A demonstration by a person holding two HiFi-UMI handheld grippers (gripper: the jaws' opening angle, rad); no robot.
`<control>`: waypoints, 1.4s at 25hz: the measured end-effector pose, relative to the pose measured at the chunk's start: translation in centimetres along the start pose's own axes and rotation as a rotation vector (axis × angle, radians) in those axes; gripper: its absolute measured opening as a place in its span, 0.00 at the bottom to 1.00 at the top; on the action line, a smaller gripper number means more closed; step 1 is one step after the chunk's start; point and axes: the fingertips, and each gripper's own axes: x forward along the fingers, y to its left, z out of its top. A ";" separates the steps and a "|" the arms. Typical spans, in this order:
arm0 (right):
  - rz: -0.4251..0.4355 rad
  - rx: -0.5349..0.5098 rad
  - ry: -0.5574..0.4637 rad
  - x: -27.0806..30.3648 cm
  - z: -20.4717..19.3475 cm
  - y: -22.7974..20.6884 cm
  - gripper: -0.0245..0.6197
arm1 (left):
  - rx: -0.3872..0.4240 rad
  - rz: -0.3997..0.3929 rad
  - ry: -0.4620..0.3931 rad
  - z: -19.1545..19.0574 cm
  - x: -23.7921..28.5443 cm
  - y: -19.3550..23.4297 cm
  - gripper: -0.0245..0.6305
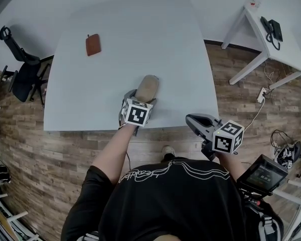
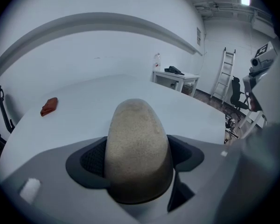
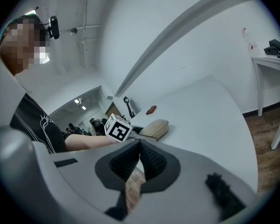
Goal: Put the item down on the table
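The item [image 2: 137, 148], a beige, rough-skinned oblong lump, sits between the jaws of the left gripper [image 1: 141, 100], whose dark pads press on its two sides, so it is clamped and not yet let go. It juts forward past the jaws and points down and away over the table [image 1: 90, 99], above the near middle part of the top, a little in from the edge closest to the person. In the right gripper view it looks very low, with a shadow close beneath it, but I cannot tell whether its underside is touching the surface or hanging just above it. The right gripper [image 1: 198, 120] has its jaws together with nothing between them; it is held off the near right corner of the table, over the wood floor, and takes no part in the hold. The only other thing on the table is a small red-brown pouch [image 1: 93, 44], far off toward the back left and well apart from the item. As for the task, the carrying down to the table looks nearly finished; what is left, as I judge it, is to settle the item flat on the top if it is not there already, open the left jaws and draw the gripper clear
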 end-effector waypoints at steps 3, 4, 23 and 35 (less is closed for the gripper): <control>0.003 -0.001 0.003 0.1 0.0 0.1 0.05 | -0.016 -0.029 0.031 -1.0 0.7 -0.3 0.64; 0.002 -0.001 0.004 0.1 0.0 0.1 0.05 | -0.015 -0.029 0.035 -1.3 0.8 -0.3 0.64; -0.023 0.020 -0.006 -1.1 -0.4 0.5 0.05 | 0.043 0.089 -0.008 -0.9 0.7 0.9 0.75; 0.024 -0.065 -0.063 -2.8 -3.3 11.4 0.05 | -0.034 -0.098 -0.202 -2.8 -16.7 -5.8 0.69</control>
